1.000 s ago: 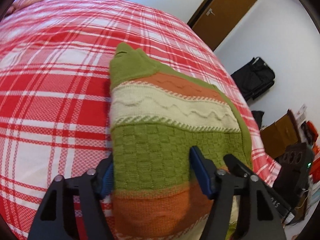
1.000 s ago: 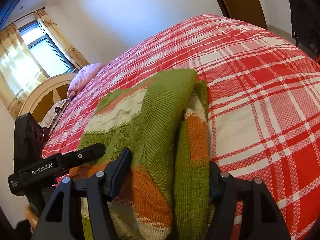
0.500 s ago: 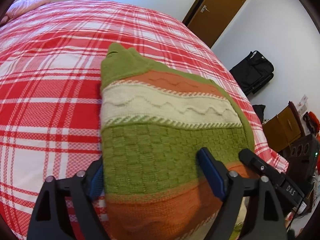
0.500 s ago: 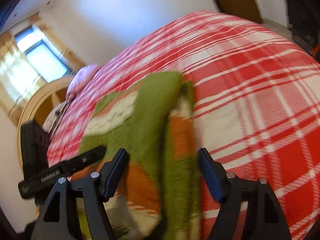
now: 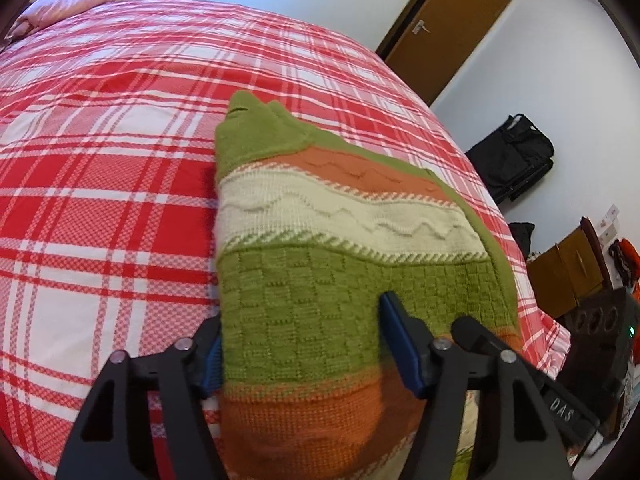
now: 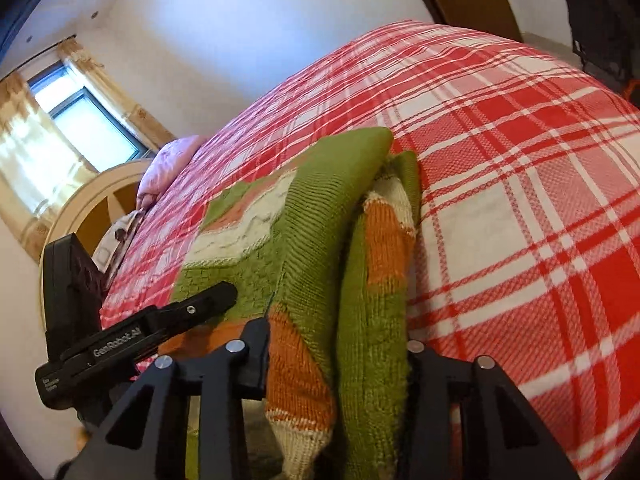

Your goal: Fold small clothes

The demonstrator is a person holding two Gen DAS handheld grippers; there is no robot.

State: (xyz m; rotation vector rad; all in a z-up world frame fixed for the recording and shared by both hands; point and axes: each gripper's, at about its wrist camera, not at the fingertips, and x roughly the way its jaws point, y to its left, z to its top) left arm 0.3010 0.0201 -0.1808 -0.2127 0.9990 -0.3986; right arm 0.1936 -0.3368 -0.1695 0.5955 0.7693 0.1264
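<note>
Here both grippers were closing on the folded knitted sweater (image 5: 320,240) on the checked bedspread (image 5: 100,160): left gripper (image 5: 308,344) and right gripper (image 6: 336,356) each pinched its near edge.

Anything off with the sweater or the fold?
Mostly tidy. The knit sweater lies folded on the plaid bedspread, but its right side is bunched, layers misaligned. Both grippers are closing on the near hem.

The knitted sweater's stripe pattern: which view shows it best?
The left wrist view: the sweater lies face-up, green, orange and cream bands clear. The right wrist view shows mostly its folded green edge.
</note>
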